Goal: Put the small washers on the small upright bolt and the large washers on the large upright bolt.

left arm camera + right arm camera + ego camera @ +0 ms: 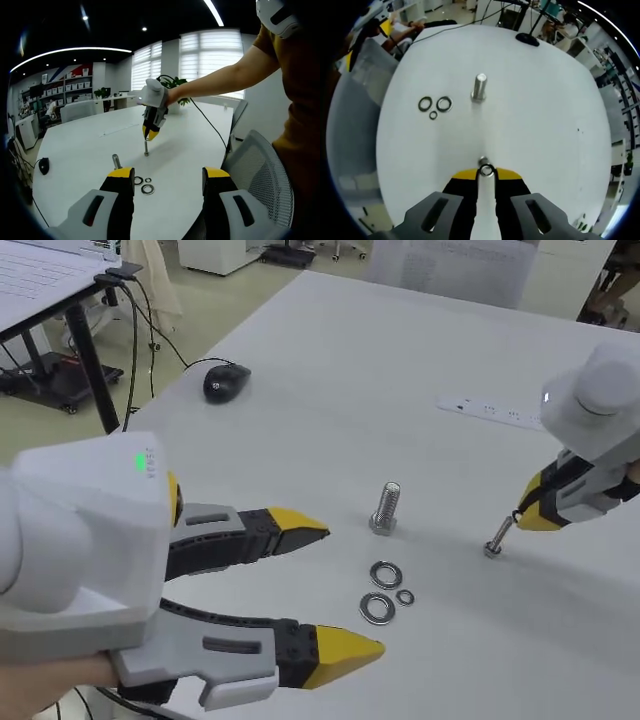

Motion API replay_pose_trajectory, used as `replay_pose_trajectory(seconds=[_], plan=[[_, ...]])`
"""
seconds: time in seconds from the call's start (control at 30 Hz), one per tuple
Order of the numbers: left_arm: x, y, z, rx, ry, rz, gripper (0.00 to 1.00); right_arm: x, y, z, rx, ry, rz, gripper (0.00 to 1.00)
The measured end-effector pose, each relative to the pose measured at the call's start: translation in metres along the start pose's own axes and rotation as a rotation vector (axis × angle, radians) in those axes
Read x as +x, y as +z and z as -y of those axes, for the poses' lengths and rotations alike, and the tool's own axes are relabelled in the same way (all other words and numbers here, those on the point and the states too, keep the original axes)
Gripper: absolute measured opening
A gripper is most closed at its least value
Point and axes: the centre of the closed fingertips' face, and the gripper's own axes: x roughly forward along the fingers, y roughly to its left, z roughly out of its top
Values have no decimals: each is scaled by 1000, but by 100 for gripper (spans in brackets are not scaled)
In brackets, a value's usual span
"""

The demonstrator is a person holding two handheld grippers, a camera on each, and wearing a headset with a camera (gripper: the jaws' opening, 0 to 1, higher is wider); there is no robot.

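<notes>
1. White bench (pixel 300 380) centre: large bolt (pixel 386 508) upright, three washers (pixel 385 575) just beside.
2. Right hand-held gripper (pixel 522 520) pinches, seemingly, a small washer (pixel 486 171) atop tilted small bolt (pixel 496 539); pushing could topple it.
3. Left hand-held gripper (pixel 352 587) spread.

Right tool (pixel 528 518) hides the upper end of the small bolt (pixel 497 539).

large bolt (pixel 386 508) upright | small bolt (pixel 497 538) tilted, washer (pixel 482 171) at its tip | three washers (pixel 365 610) flat, clustered
</notes>
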Motion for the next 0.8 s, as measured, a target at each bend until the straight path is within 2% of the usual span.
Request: replay_pose_trajectory(seconds=[0.5, 0.8], plan=[[-1, -3, -3, -15, 7, -4, 53, 14, -3, 2, -18, 18, -22, 12], [0, -5, -2, -19, 6, -12, 53, 30, -9, -2, -31, 31, -22, 12]])
